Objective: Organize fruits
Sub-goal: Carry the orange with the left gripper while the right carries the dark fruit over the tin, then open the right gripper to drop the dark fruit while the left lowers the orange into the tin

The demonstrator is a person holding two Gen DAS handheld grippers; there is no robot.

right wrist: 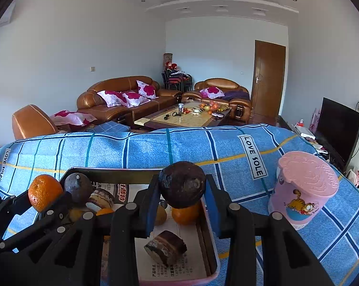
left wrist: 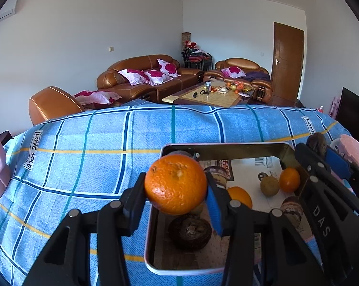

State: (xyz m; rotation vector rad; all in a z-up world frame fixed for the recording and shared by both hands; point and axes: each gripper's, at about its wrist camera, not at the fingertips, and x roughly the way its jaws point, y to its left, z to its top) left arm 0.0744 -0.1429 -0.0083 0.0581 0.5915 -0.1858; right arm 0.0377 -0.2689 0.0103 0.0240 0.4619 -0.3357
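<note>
Two grippers each lift a fruit over a tray on a blue checked cloth [left wrist: 84,143].

The metal tray [left wrist: 223,146] lies below and ahead of both grippers, holding a few oranges, dark fruits and a cake slice on printed paper. A pink lidded cup [right wrist: 303,190] stands right of the right gripper [right wrist: 181,205], whose jaws are clamped on a dark brown fruit [right wrist: 182,184]. The left gripper [left wrist: 177,196] is partly closed around an orange [left wrist: 176,184], pads pressing both sides.
</note>
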